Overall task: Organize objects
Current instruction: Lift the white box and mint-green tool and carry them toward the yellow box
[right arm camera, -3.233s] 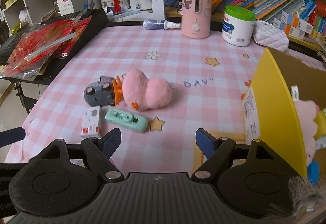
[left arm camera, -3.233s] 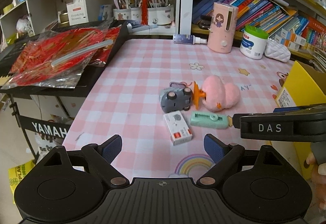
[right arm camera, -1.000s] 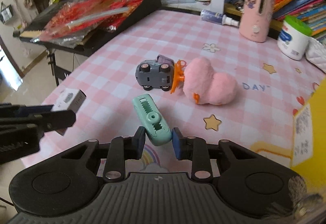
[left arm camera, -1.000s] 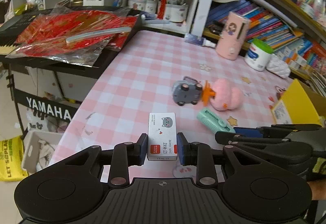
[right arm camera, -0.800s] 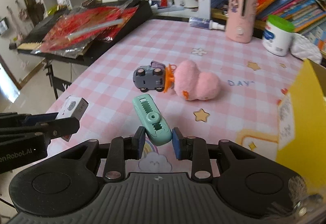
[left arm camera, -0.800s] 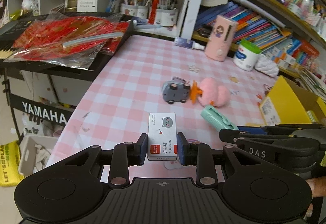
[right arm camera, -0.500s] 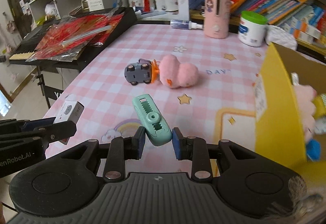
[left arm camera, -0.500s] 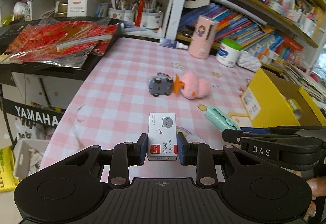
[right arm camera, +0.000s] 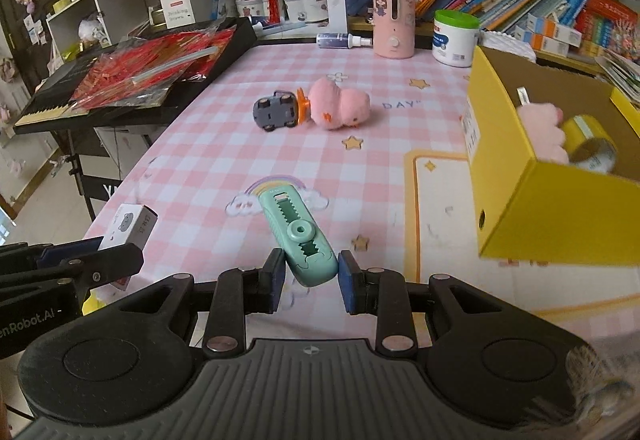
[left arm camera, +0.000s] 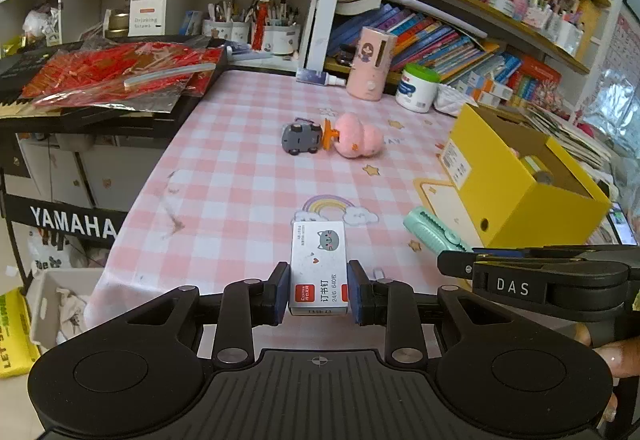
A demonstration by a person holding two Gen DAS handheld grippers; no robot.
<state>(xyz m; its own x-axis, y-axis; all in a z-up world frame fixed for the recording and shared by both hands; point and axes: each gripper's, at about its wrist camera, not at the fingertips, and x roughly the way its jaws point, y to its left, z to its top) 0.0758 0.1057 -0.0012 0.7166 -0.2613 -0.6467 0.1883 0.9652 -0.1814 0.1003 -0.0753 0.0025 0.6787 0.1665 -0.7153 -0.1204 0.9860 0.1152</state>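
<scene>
I am holding the small white staple box with a grey cat face [left arm camera: 319, 267] in the left gripper [left arm camera: 319, 293], whose jaws are closed on its two long sides, so the box is hanging above the near edge of the pink-and-white checked table [left arm camera: 240, 176]. In the right wrist view the same box is showing at the left, poking out of that gripper's black fingers.

I am gripping the mint-green plastic correction-tape dispenser [right arm camera: 298, 236] in the right gripper [right arm camera: 311, 279]; its jaws are pressing on the dispenser's near end, and the rest of it is slanting away up and to the left, over the rainbow print on the tablecloth. The left wrist view is showing it at the tip of the right gripper, just in front of the yellow cardboard box [right arm camera: 560, 224].

That box is standing open at the right side of the table, with a pink plush item and a roll of yellow tape [right arm camera: 592, 144] lying inside it.

Farther out, near the middle of the table, a grey toy car [right arm camera: 276, 113] is lying on its side, touching a pink plush duck with orange feet [right arm camera: 340, 108].

At the far edge a pink cylindrical device [right arm camera: 394, 16] and a white jar with a green lid [right arm camera: 455, 37] are standing upright in front of the bookshelves.
</scene>
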